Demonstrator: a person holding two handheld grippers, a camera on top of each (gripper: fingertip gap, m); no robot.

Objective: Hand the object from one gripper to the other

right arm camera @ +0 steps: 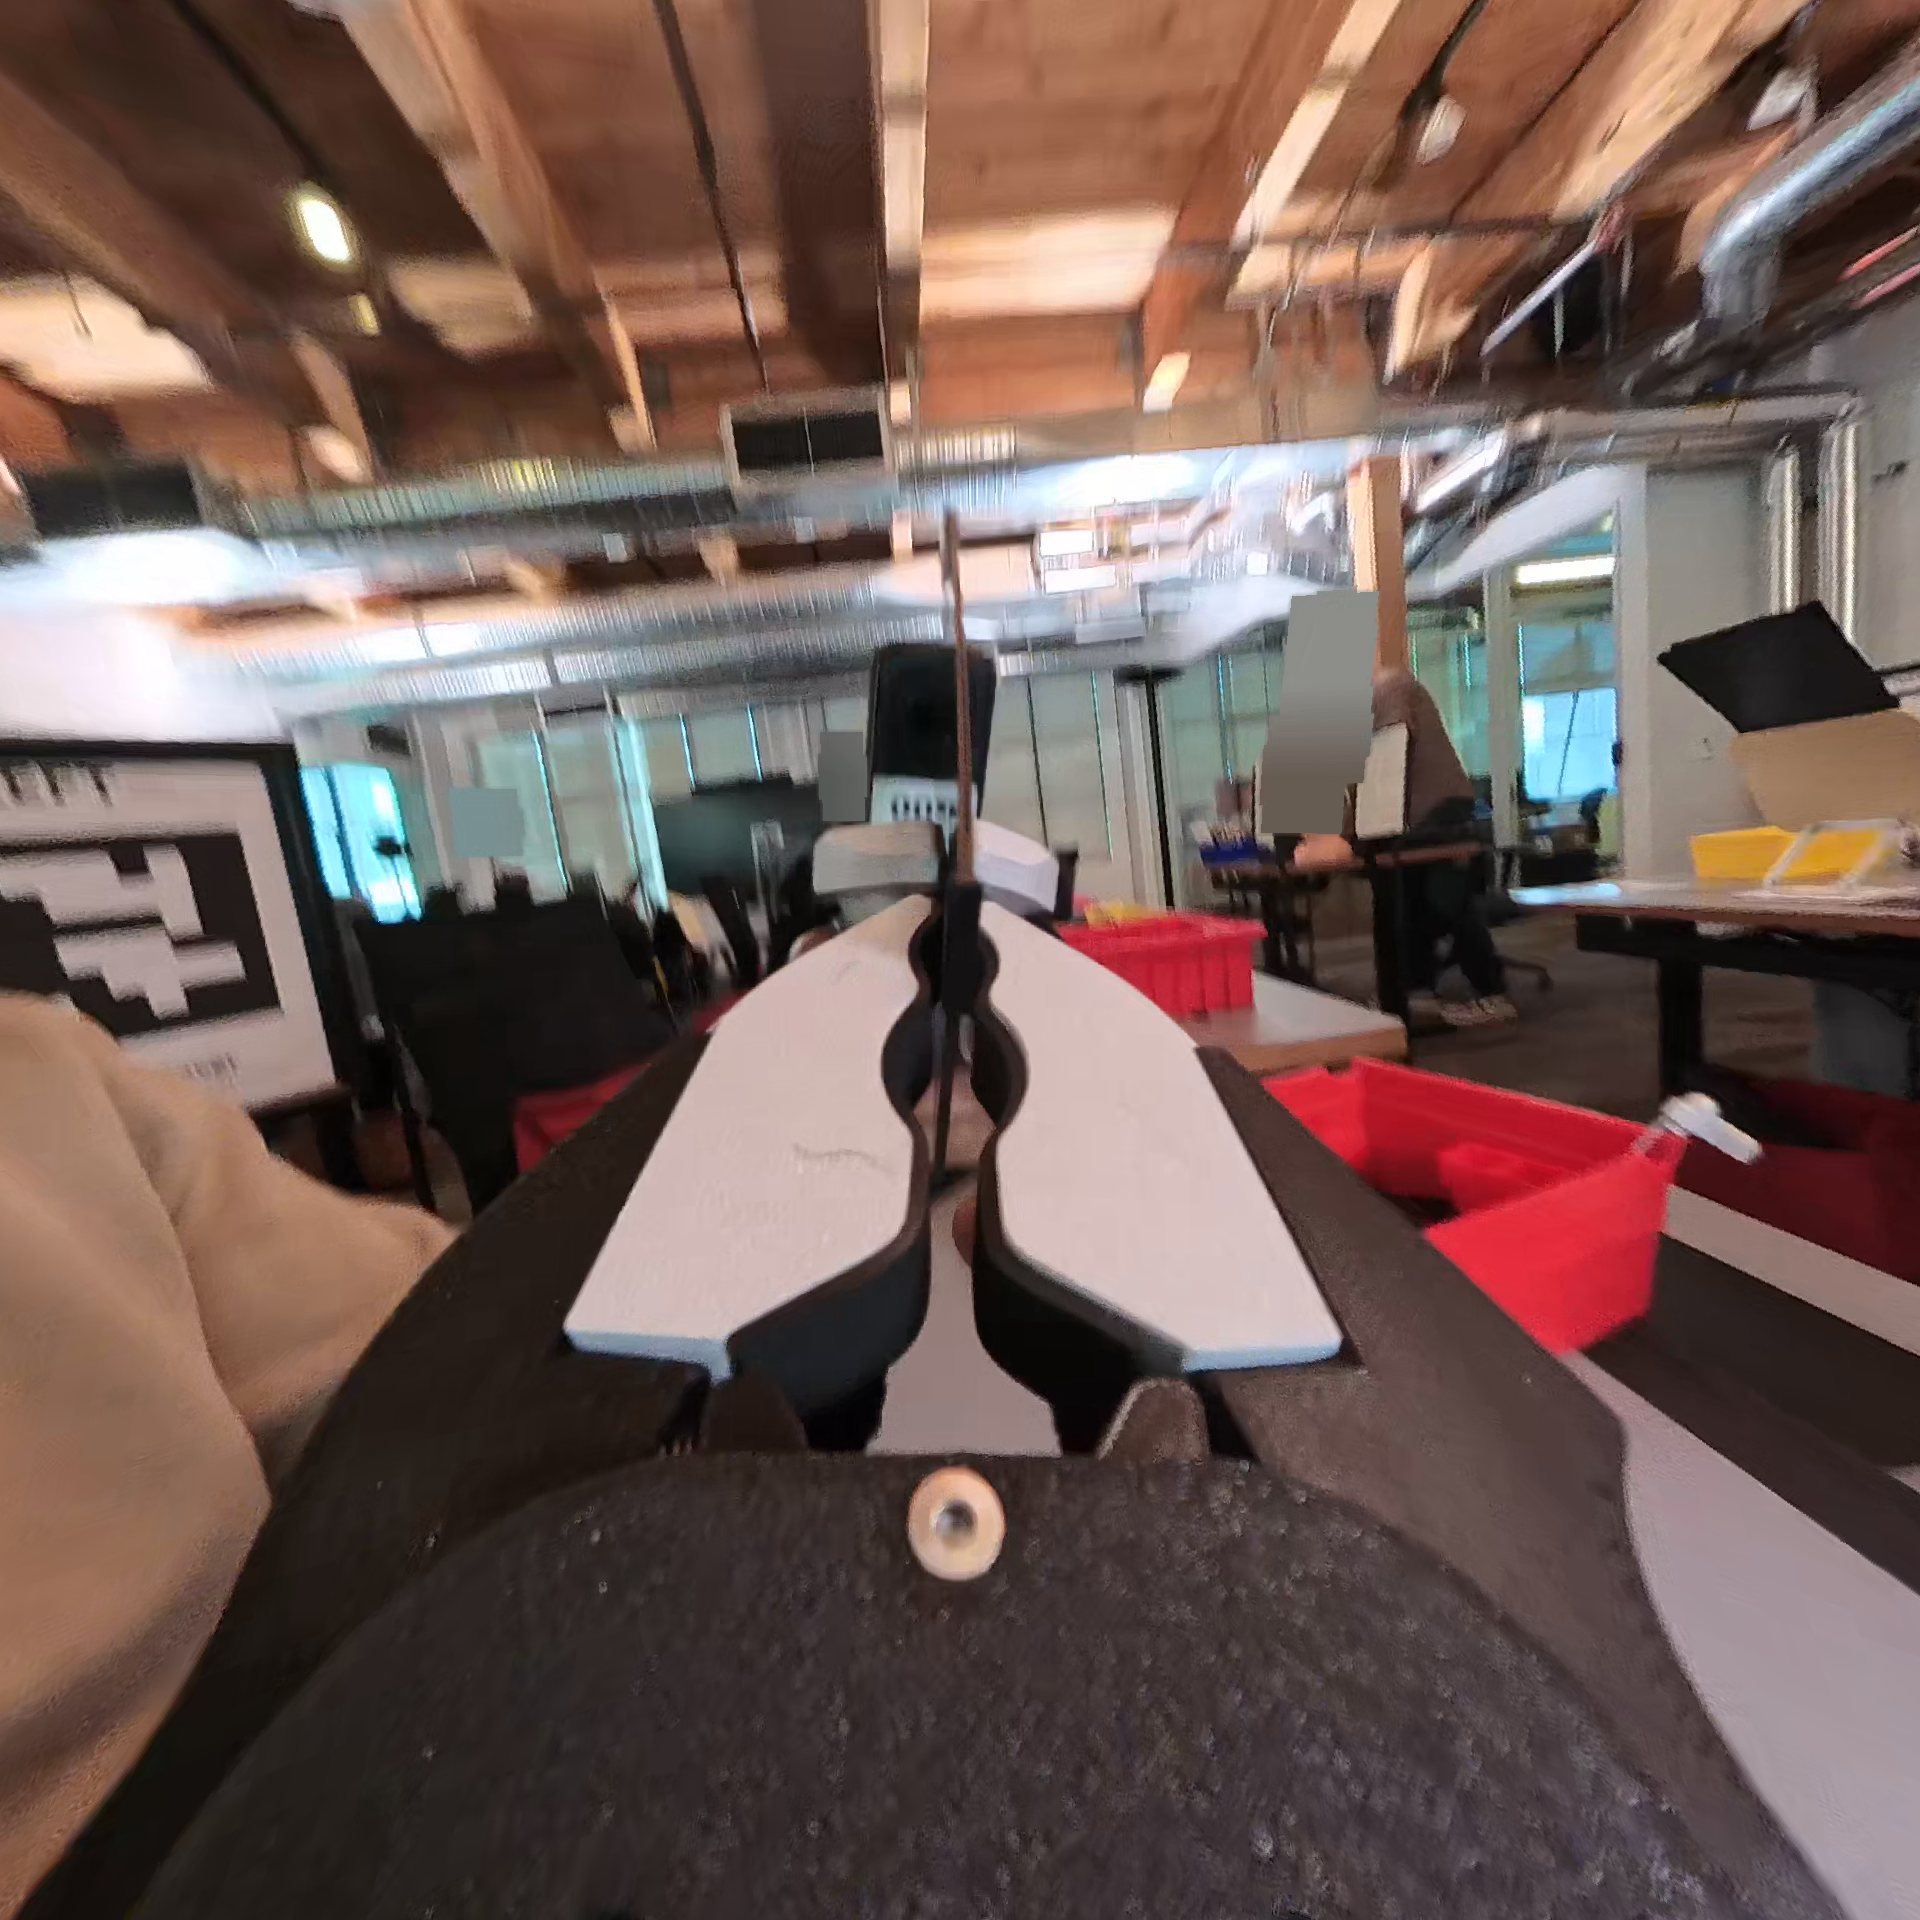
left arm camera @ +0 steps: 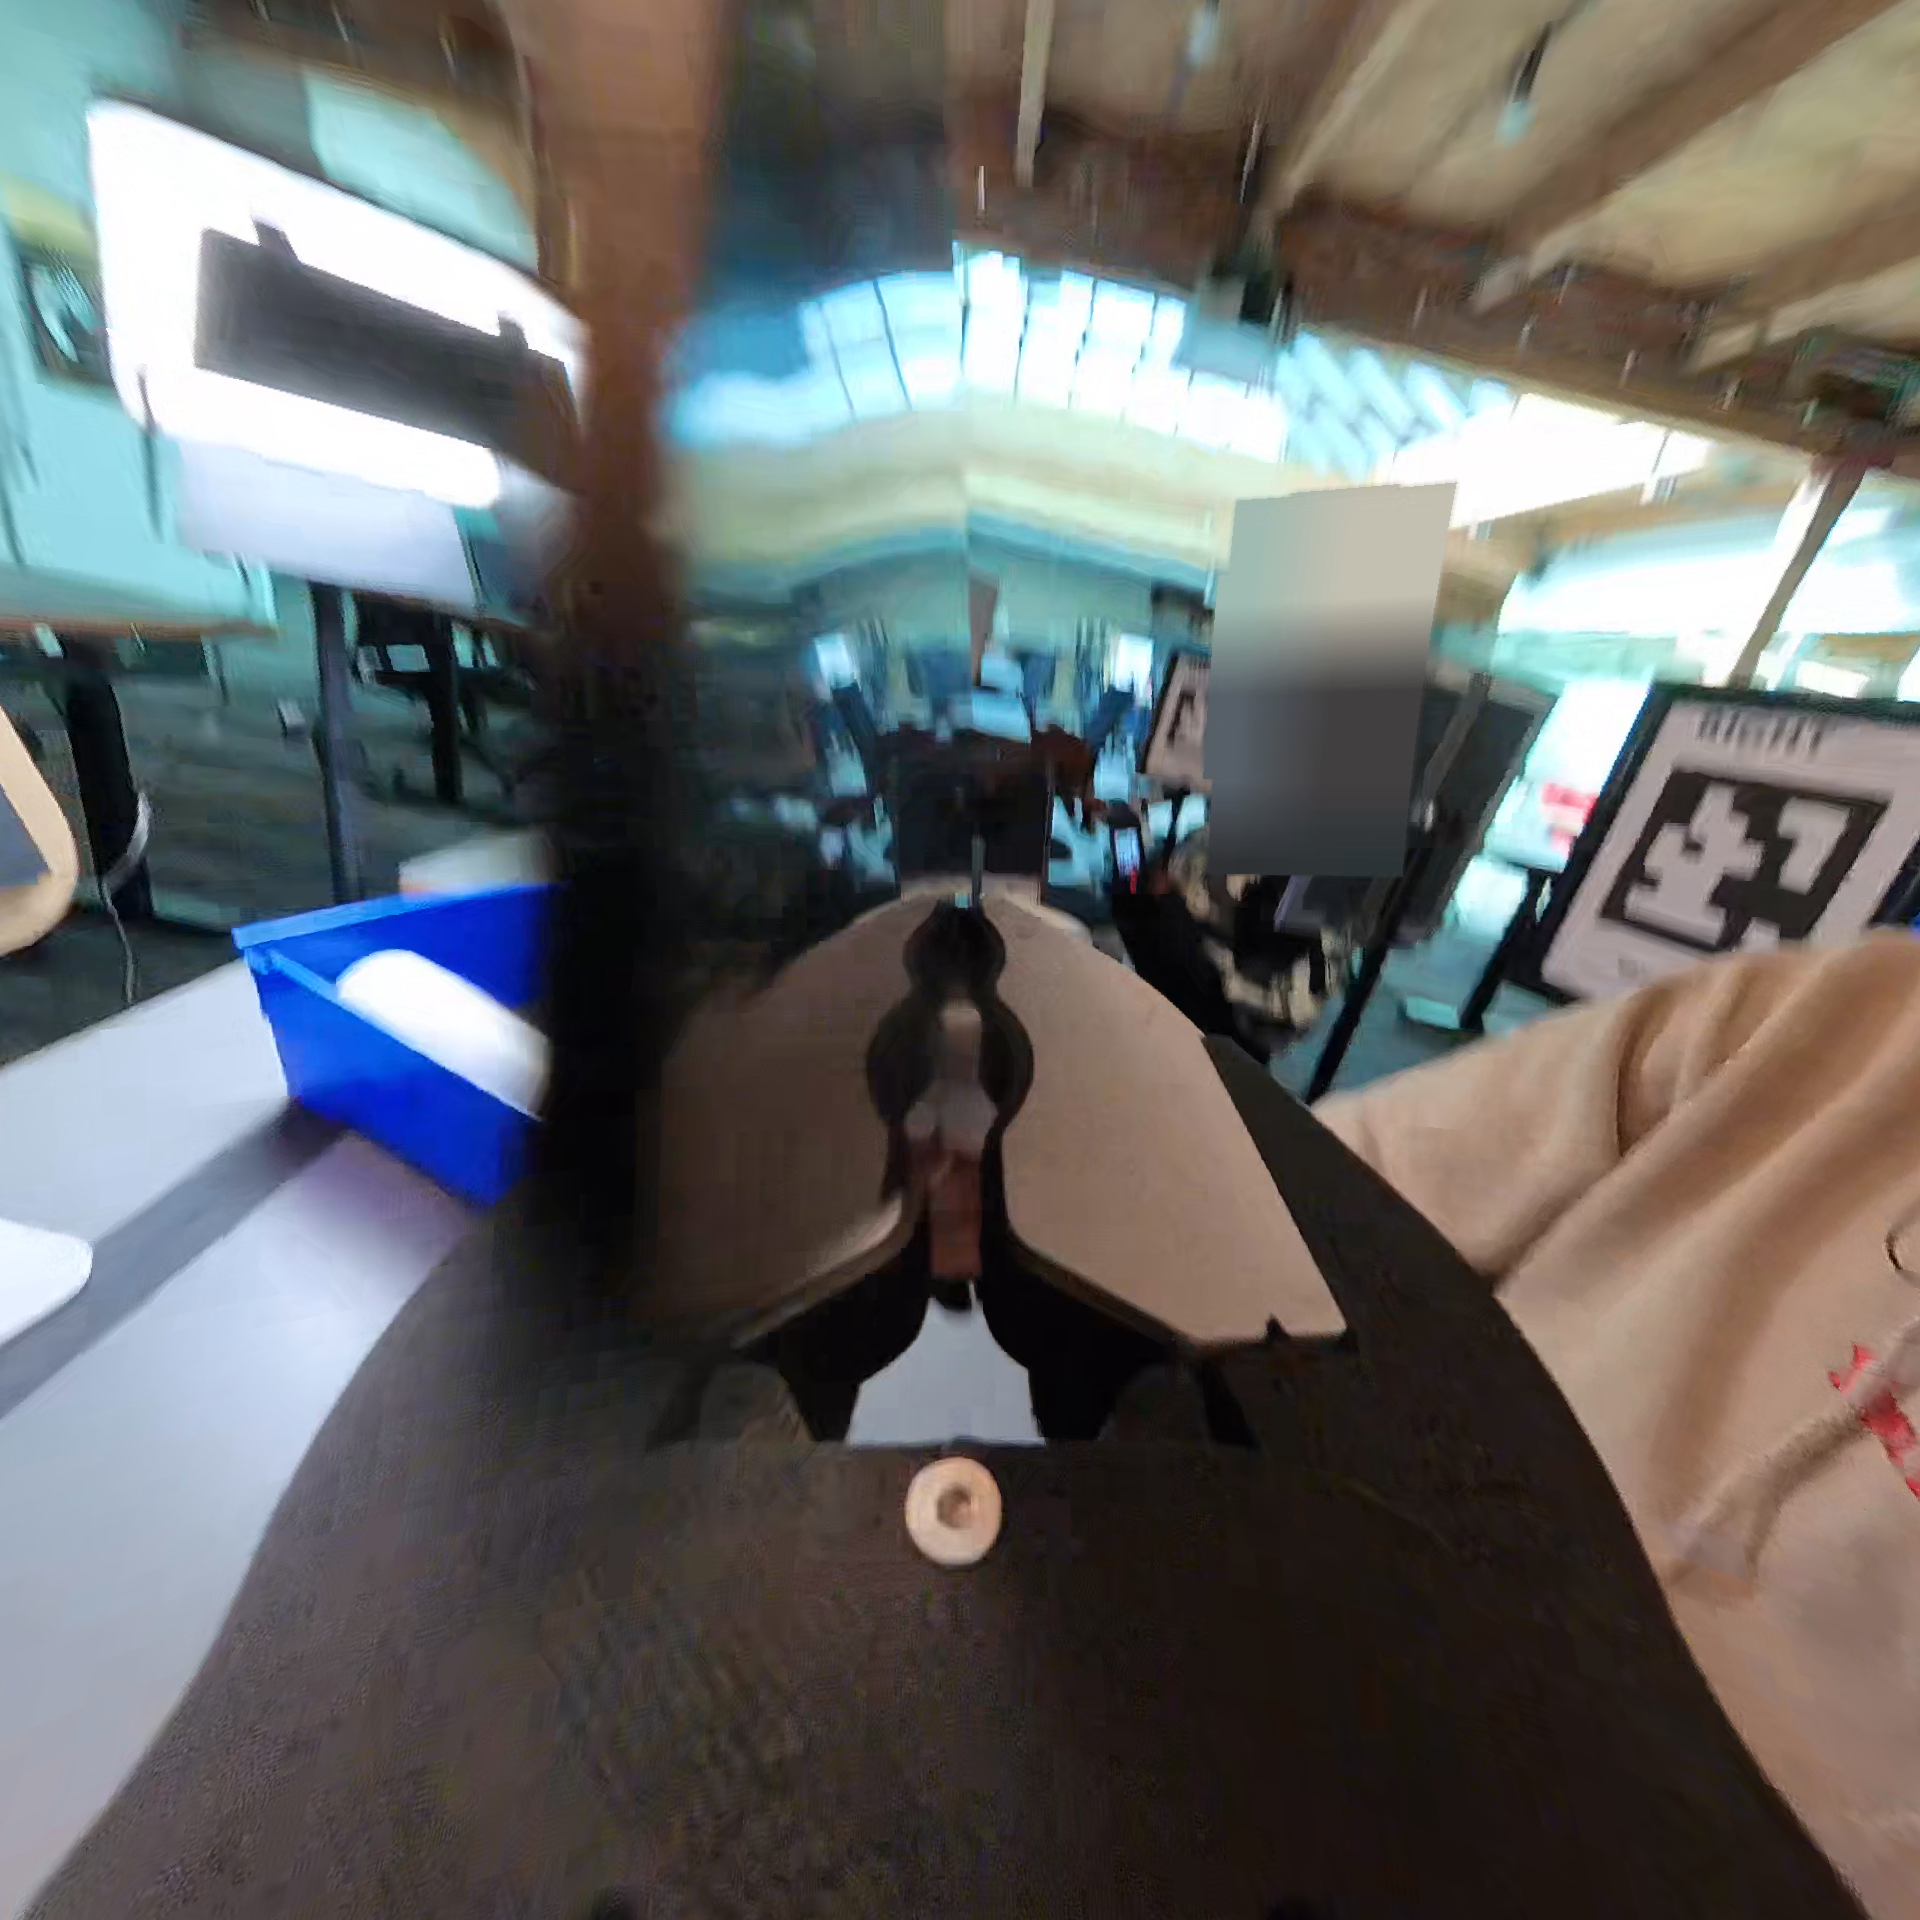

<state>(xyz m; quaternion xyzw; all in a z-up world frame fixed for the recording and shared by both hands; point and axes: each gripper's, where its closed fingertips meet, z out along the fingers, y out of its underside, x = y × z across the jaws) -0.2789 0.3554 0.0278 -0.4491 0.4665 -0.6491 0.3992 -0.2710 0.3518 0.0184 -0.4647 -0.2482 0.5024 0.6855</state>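
A thin dark flat strip (right arm camera: 958,748) is pinched upright at the right hand-held gripper (right arm camera: 958,935) tips, clamped. The left hand-held gripper (left arm camera: 961,935) is seen closed; beyond, a blue plastic bin (left arm camera: 416,1049) is set on the grey worktop (left arm camera: 135,1122).

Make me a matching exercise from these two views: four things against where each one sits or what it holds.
Things:
1. blue bin
2. red bin
3. yellow bin
4. thin dark strip

Places:
A. clamped upright in the right gripper
B. on the far table
C. holds a white thing
D. close by, right of the right gripper

Pairs: 1-C, 2-D, 3-B, 4-A
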